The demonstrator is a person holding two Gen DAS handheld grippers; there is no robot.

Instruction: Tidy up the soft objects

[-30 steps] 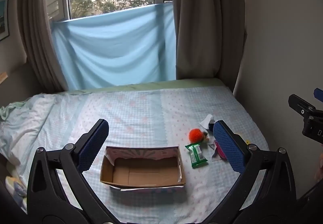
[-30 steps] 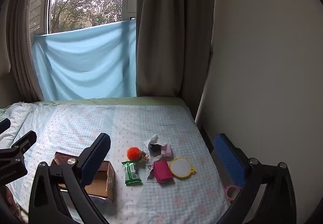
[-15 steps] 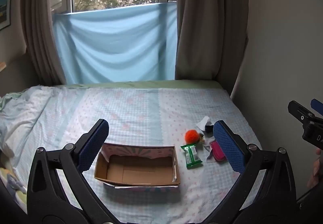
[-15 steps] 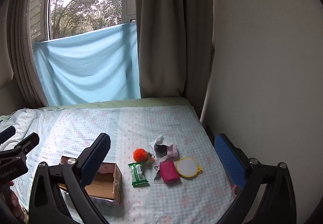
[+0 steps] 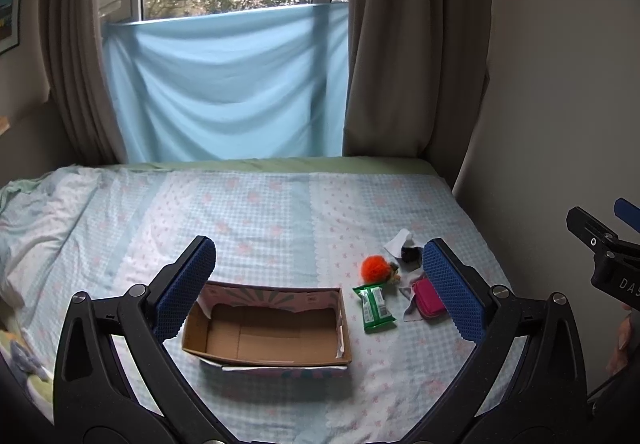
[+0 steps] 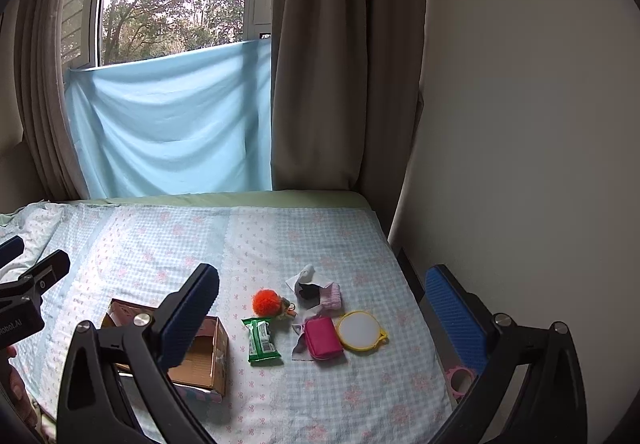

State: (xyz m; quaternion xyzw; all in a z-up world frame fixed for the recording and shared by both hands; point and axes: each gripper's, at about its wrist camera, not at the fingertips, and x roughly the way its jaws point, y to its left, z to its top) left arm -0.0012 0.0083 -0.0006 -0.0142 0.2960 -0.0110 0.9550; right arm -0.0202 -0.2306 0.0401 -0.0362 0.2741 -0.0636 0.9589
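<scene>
An open cardboard box (image 5: pixel 267 334) (image 6: pixel 208 348) lies on the bed, empty inside. To its right sits a cluster: an orange pompom (image 5: pixel 373 269) (image 6: pixel 265 301), a green wipes packet (image 5: pixel 374 307) (image 6: pixel 261 339), a pink pouch (image 5: pixel 428 297) (image 6: pixel 322 336), a yellow round mirror (image 6: pixel 359 330), a pale pink knit piece (image 6: pixel 331 295) and a black-and-white cloth (image 6: pixel 307 284). My left gripper (image 5: pixel 320 288) hovers open above the box. My right gripper (image 6: pixel 322 310) hangs open over the cluster, holding nothing.
The bed (image 5: pixel 260 212) with a checked floral sheet reaches a window draped in blue cloth (image 5: pixel 224 84) and grey curtains. A wall (image 6: pixel 520 124) runs along the bed's right edge. A pink ring-shaped item (image 6: pixel 460 378) lies in the gap by the wall.
Both views have risen and pulled back slightly, so the box and cluster sit lower in frame. Neither gripper has changed its opening, and nothing on the bed has moved.
</scene>
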